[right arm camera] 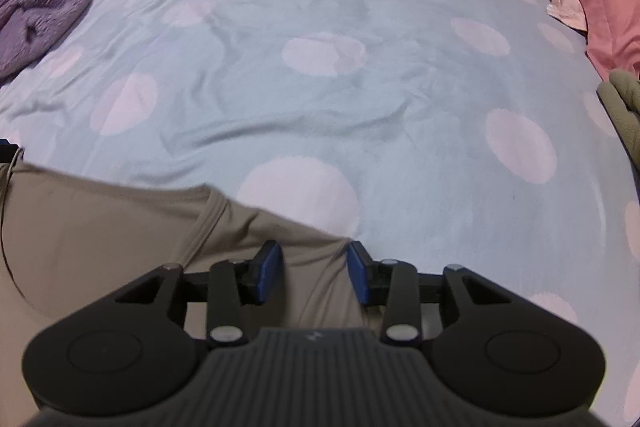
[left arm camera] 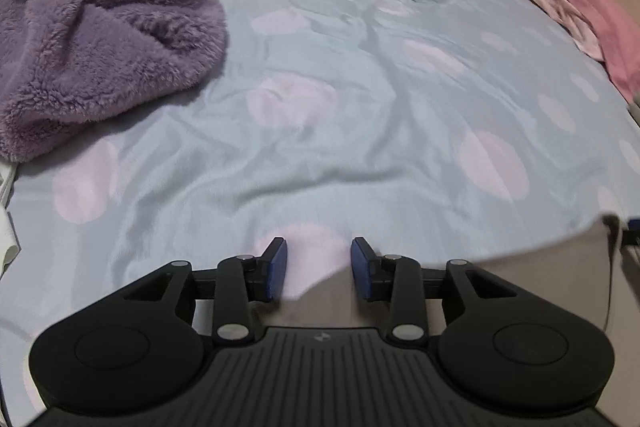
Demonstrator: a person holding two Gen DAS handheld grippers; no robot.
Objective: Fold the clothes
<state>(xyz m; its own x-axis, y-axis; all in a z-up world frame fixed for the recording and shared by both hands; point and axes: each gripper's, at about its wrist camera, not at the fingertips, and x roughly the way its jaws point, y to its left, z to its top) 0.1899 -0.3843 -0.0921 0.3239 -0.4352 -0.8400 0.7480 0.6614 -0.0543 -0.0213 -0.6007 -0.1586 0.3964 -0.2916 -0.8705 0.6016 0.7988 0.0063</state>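
Both tongs, left tongs [left arm camera: 319, 269] and right tongs [right arm camera: 314, 273], hang open over a taupe garment [right arm camera: 120, 227] on the spotted bed [left arm camera: 360, 87], gripping nothing.

Each handheld gripper, the left gripper [left arm camera: 319, 269] and the right gripper [right arm camera: 315, 273], has a matte black plastic body with a ribbed grey centre panel bearing a small pale logo, two round black side housings, silver pivot screws on black linkage arms, and blue-padded fingers [left arm camera: 279, 269].
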